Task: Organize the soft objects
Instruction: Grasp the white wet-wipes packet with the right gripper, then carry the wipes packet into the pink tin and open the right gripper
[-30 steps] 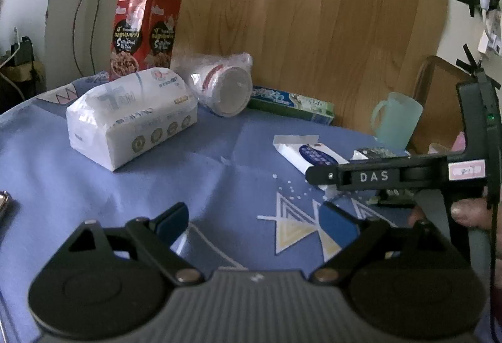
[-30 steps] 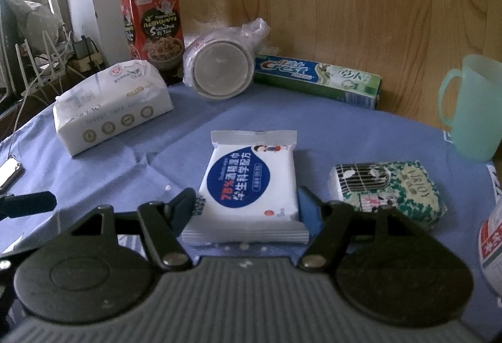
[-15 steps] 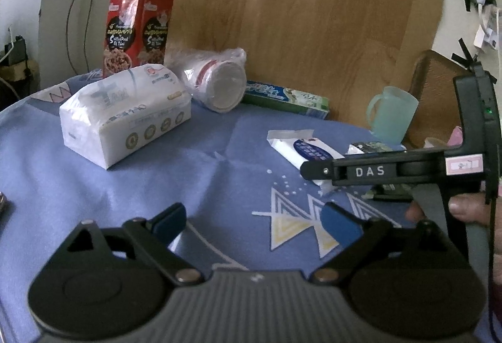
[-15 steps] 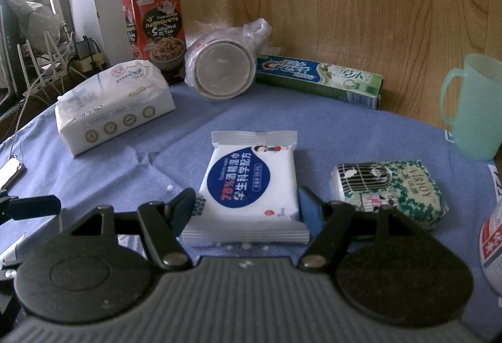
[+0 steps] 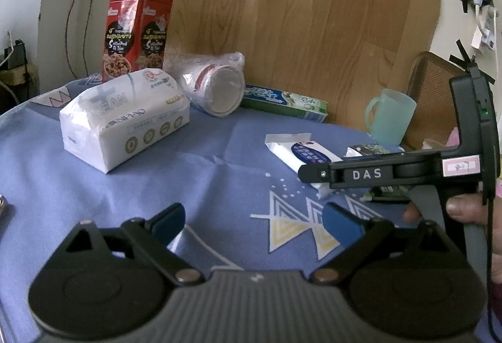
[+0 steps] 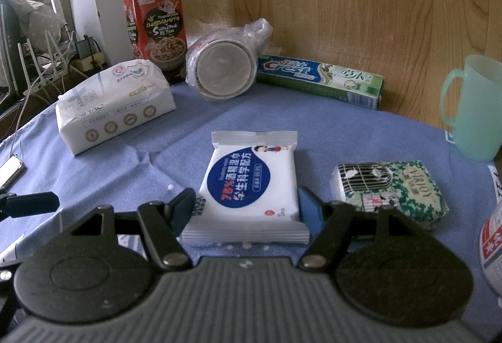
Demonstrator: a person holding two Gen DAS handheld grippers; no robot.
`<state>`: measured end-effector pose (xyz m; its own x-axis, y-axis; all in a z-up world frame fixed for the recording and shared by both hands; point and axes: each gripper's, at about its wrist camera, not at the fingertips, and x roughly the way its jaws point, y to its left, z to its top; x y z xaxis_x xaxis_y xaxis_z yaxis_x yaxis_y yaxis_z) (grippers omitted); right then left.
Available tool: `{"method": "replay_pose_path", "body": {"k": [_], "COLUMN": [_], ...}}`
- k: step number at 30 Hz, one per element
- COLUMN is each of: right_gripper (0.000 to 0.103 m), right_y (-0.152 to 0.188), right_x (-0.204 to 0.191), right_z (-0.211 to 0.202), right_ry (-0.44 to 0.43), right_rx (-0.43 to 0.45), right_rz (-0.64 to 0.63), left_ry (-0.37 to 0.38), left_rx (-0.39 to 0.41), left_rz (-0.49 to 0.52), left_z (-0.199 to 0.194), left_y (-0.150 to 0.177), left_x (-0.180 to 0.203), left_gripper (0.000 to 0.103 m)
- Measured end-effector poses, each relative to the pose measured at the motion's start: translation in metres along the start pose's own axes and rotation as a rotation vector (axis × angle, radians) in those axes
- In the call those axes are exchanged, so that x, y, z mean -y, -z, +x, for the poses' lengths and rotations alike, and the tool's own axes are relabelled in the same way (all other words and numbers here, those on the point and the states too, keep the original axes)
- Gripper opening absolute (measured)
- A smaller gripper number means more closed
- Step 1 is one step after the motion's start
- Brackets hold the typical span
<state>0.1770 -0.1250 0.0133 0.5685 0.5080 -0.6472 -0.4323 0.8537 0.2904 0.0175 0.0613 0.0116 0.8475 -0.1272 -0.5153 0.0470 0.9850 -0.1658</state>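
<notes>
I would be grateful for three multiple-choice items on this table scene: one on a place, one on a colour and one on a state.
1. In the right wrist view, what lies just right of the wet-wipes pack?
A. the patterned tissue pack
B. the red tin
C. the toothpaste box

2. What colour is the mug?
A. red
B. mint green
C. black

3. How does the bagged stack of paper cups lie?
A. standing upright
B. on its side
C. on top of the wet-wipes pack

Answers:
1 A, as the green-and-white patterned tissue pack sits beside the wipes, apart from them.
2 B, as the translucent mug at the right edge is pale green.
3 B, as the round end of the stack faces the camera, at the back by the wooden panel.
</notes>
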Motion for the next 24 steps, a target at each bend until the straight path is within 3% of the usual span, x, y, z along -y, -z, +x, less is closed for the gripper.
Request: {"method": "replay_pose_path", "body": {"k": [11, 19, 24], "right_gripper": [0.072, 0.068, 0.068], "right_y": [0.0, 0.004, 0.024], "right_x": [-0.003, -0.008, -0.013], "right_z": [0.0, -0.006, -0.039], "right_ry": [0.006, 0.031, 0.019], "right_rx": [0.001, 0.014, -0.019], "right_rz": [-0.015, -0.04, -0.041], "left_ry": [-0.005, 0.013, 0.045], "left_rx": [-0.004, 0.044, -0.005], "left_rz": [0.004, 0.002, -0.029], "left_z": [0.001, -0.008, -0.005], "left_y": [0.0, 0.002, 0.0], "left_x": [0.001, 0.002, -0.004], "left_gripper": [0.099, 0.098, 0.098]}}
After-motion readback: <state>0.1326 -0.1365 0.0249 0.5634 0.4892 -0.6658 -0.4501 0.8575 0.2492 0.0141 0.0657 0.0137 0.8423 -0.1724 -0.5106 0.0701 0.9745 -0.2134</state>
